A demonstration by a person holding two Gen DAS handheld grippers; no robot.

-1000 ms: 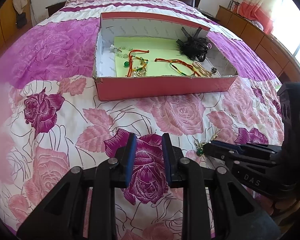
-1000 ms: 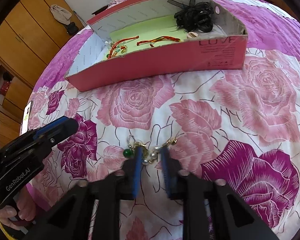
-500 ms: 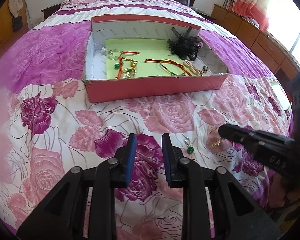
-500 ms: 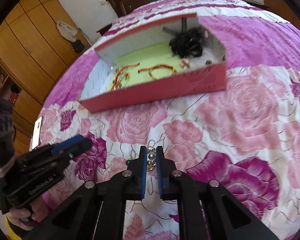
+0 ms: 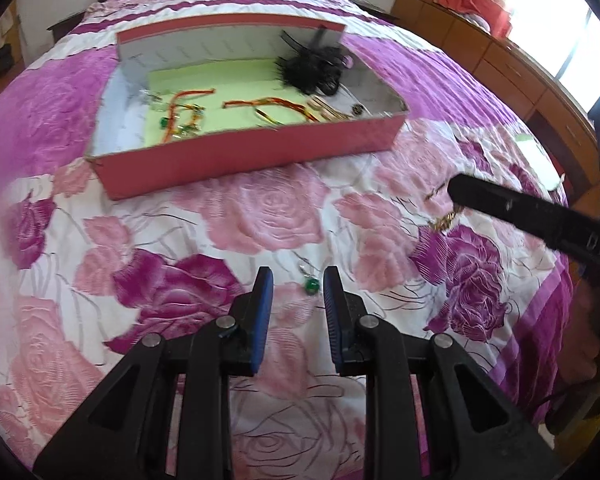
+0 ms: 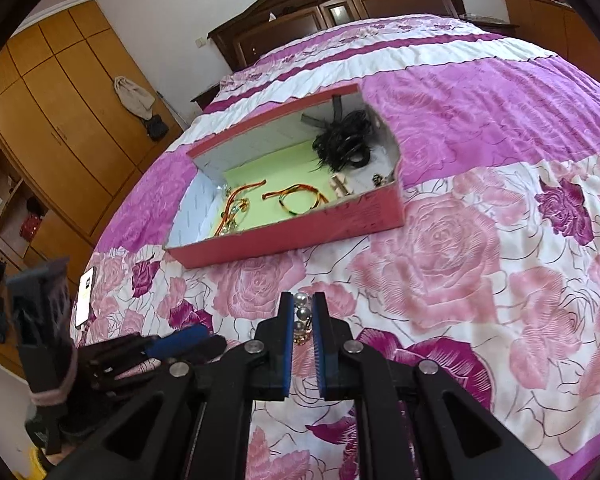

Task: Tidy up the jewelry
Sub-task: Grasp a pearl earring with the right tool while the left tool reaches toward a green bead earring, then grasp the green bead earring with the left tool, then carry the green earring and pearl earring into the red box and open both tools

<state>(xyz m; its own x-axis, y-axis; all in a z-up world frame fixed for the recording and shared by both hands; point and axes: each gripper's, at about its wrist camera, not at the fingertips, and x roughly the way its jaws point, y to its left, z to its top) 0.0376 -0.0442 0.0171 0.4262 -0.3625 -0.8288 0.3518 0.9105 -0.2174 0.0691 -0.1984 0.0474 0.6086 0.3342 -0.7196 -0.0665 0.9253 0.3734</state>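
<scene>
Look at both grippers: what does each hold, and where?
The right gripper pinches a pearl earring by its bead string. The left gripper holds nothing; a green-bead earring lies on the bedspread.

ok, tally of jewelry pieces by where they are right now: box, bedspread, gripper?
In the pink cardboard box: at least 5, cluttered, exact count unclear
Loose on the floral bedspread: 1, green-bead earring
In the right gripper: 1, pearl-bead earring
Total: at least 7

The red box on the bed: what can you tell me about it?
The red box is a shallow, open cardboard tray, red outside and white inside, with a pale green sheet on its floor. It lies flat on the rose-patterned bedspread. Inside are red and orange cord bracelets, a tangle of black hair ties in one corner and small trinkets. Neither pair of tongs touches it.
</scene>
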